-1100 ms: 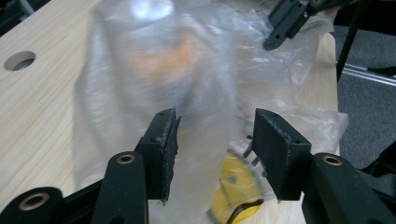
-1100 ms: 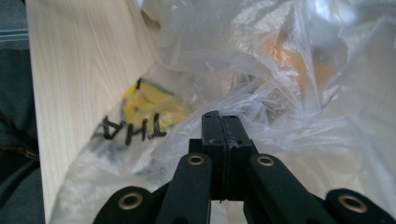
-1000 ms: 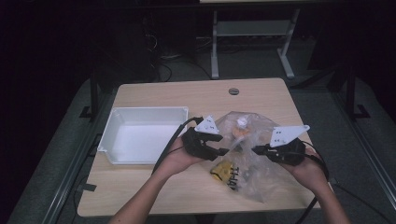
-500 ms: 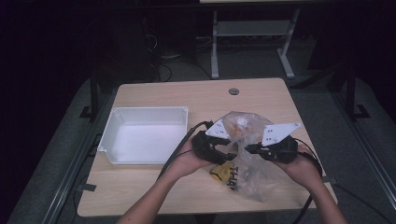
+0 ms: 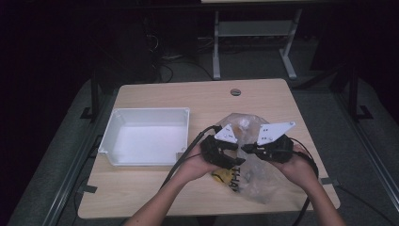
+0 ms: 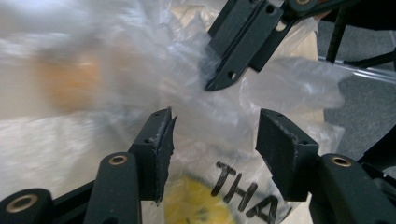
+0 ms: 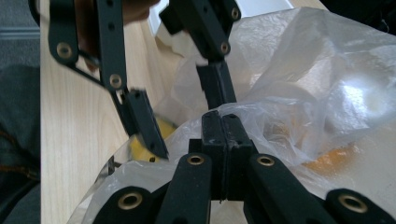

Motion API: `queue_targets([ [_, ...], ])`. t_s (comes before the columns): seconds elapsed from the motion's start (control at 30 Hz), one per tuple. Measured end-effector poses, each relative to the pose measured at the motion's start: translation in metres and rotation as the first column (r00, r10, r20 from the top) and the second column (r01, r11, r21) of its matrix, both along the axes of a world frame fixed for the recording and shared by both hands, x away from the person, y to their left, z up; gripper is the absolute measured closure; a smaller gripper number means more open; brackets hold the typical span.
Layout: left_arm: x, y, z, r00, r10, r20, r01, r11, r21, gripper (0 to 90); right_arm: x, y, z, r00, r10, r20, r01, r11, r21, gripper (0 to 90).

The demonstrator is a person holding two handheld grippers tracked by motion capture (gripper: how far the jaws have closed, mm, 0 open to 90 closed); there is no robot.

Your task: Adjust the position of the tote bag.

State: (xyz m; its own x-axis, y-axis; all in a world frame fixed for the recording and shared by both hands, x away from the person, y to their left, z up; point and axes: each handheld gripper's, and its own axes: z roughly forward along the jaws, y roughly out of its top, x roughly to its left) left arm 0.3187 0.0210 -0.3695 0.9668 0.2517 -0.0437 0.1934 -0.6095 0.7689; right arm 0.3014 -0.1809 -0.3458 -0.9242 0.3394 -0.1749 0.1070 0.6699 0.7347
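Left to right. White bin sits on the left half of the table, inside bare, well apart from the work.

My left gripper: fingers parted about halfway and just easing in a touch, bag film lying between them but neither pad pressing on it, so released, nothing gripped. In the left gripper view I see the film bunched ahead of the gap, and black "THA" lettering plus a yellow patch below it.

The plastic bag is on the right half of the table, near the front edge, between both my hands. Clear, crumpled, something orange and something yellow showing through; can't tell what they are.

My right gripper: fingers clenched flat together, pinching a ridge of the bag film, which drapes over the tips in the right gripper view.
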Motion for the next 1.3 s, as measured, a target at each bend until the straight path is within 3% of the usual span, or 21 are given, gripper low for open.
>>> queue_targets([
  [0.23,0.001,-0.001,-0.001,0.9992,0.007,0.04,-0.009,0.9994,0.035,74.0,0.002,0.002,0.0,0.9999,-0.006,-0.009,0.006,1.0,0.022,89.1],
  [0.37,0.001,0.001,0.0,0.9973,0.034,0.065,-0.036,0.9988,0.035,84.5,0.001,0.001,0.001,0.9999,-0.007,-0.013,0.008,0.999,0.039,82.4],
  [0.67,0.002,0.012,0.006,0.9945,0.068,0.079,-0.072,0.9962,0.049,87.5,-0.005,-0.019,0.01,0.9997,-0.016,-0.017,0.017,0.995,0.098,69.4],
  [0.9,0.003,0.025,0.013,0.9911,0.085,0.103,-0.093,0.9927,0.077,87.6,-0.006,-0.048,0.024,0.9955,-0.095,0.002,0.094,0.988,0.12,60.0],
  [1.07,0.004,0.033,0.018,0.9903,0.088,0.108,-0.097,0.9912,0.089,87.6,0.002,-0.064,0.031,0.9904,-0.138,-0.001,0.137,0.985,0.106,53.5],
  [1.3,0.006,0.042,0.024,0.9906,0.082,0.109,-0.091,0.9926,0.08,87.6,0.025,-0.069,0.03,0.9884,-0.141,-0.058,0.145,0.986,0.084,39.7],
])
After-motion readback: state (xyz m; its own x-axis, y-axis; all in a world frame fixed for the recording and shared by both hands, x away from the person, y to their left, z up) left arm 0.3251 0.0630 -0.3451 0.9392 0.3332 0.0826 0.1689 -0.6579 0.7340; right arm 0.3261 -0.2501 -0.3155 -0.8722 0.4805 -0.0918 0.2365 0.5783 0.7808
